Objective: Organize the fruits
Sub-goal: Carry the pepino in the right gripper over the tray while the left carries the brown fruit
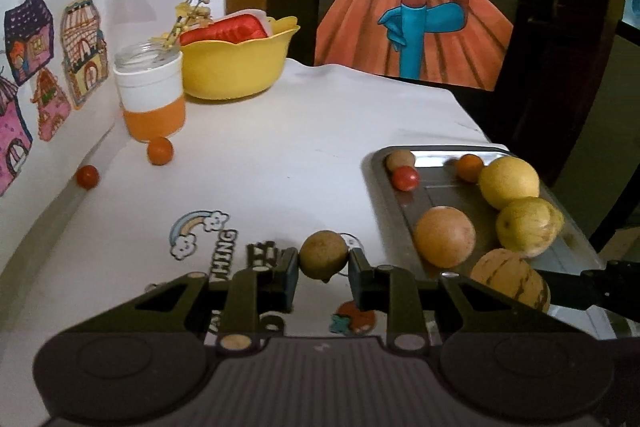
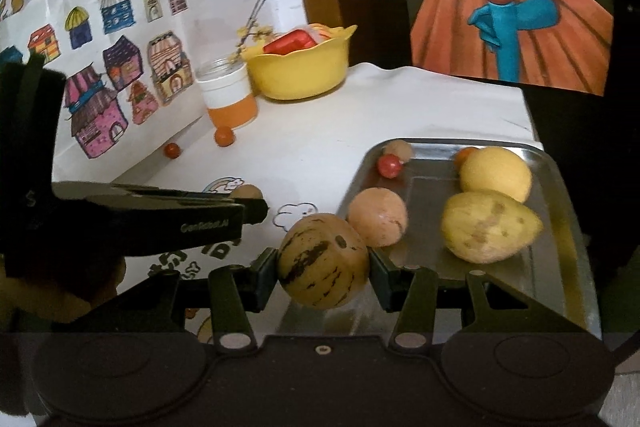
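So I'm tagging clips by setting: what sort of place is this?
Probably a home, perhaps a child's corner: coloured house drawings on the wall, a yellow bowl, and a metal tray of fruit on a sticker-decorated table.

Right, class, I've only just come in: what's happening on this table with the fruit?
A person is sorting fruit onto a metal tray with two tools. The left hand-held gripper has its fingers around a small brownish fruit on the white table. The right hand-held gripper holds a striped yellow fruit at the tray's near edge. Several fruits already lie in the tray; two small orange ones sit beside a jar.
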`<action>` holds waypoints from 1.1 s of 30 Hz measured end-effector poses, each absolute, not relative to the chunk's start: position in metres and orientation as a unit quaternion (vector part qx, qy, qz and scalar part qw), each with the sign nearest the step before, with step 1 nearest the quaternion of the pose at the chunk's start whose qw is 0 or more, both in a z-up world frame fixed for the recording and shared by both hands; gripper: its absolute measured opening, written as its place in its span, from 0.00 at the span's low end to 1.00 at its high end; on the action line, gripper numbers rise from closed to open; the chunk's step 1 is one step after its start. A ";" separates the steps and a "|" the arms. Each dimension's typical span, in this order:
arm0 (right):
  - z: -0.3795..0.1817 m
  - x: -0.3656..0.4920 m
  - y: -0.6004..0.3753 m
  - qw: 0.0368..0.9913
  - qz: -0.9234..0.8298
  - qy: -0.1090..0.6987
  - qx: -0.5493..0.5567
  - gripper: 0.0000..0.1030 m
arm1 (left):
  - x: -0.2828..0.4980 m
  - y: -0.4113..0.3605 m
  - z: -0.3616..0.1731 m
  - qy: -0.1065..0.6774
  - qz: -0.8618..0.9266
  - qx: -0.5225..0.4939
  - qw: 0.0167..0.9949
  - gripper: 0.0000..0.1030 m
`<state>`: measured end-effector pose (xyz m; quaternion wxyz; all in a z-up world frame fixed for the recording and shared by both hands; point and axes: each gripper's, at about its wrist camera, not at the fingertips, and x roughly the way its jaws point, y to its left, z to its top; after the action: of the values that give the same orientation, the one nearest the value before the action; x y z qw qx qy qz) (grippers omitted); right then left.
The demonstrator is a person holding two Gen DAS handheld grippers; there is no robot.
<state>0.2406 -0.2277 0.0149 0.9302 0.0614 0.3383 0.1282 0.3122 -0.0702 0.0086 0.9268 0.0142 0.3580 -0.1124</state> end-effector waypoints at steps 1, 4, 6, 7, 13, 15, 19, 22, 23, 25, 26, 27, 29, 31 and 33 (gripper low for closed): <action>0.015 0.240 -0.230 0.931 0.125 0.338 0.063 0.50 | 0.311 -0.072 0.008 0.358 -0.115 0.013 0.927 0.28; 0.015 0.236 -0.239 0.932 0.118 0.337 0.068 0.50 | 0.306 -0.079 0.009 0.357 -0.122 0.013 0.926 0.28; 0.015 0.235 -0.244 0.932 0.112 0.336 0.070 0.50 | 0.303 -0.084 0.008 0.356 -0.129 0.015 0.925 0.28; 0.014 0.235 -0.246 0.933 0.108 0.336 0.071 0.50 | 0.301 -0.087 0.008 0.356 -0.133 0.016 0.925 0.28; 0.012 0.231 -0.259 0.936 0.090 0.334 0.069 0.50 | 0.295 -0.107 0.006 0.357 -0.152 0.018 0.922 0.28; 0.011 0.230 -0.264 0.937 0.082 0.333 0.066 0.50 | 0.293 -0.112 0.005 0.357 -0.157 0.020 0.921 0.28; 0.008 0.228 -0.275 0.937 0.069 0.335 0.072 0.50 | 0.289 -0.123 0.004 0.356 -0.170 0.025 0.919 0.28; 0.006 0.226 -0.281 0.937 0.062 0.336 0.077 0.50 | 0.286 -0.129 0.002 0.356 -0.176 0.029 0.917 0.28; 0.005 0.225 -0.283 0.936 0.061 0.337 0.078 0.50 | 0.286 -0.130 0.002 0.357 -0.177 0.029 0.917 0.28; 0.004 0.224 -0.286 0.936 0.058 0.337 0.081 0.50 | 0.285 -0.132 0.001 0.359 -0.178 0.030 0.916 0.28; 0.004 0.223 -0.288 0.936 0.057 0.337 0.082 0.50 | 0.285 -0.133 0.000 0.359 -0.178 0.030 0.916 0.28; 0.003 0.223 -0.289 0.936 0.055 0.337 0.083 0.50 | 0.285 -0.134 0.000 0.360 -0.178 0.031 0.915 0.28; 0.002 0.222 -0.292 0.936 0.051 0.338 0.085 0.50 | 0.284 -0.135 0.000 0.361 -0.179 0.031 0.915 0.28; 0.001 0.221 -0.295 0.936 0.048 0.338 0.088 0.50 | 0.283 -0.137 -0.001 0.363 -0.180 0.032 0.914 0.28; 0.000 0.221 -0.298 0.935 0.045 0.339 0.091 0.50 | 0.283 -0.138 -0.001 0.364 -0.181 0.033 0.913 0.28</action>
<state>0.2208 -0.2983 -0.0002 0.9355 0.0906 0.3386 0.0446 0.2828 -0.1383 -0.0008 0.9133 0.0331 0.3636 -0.1807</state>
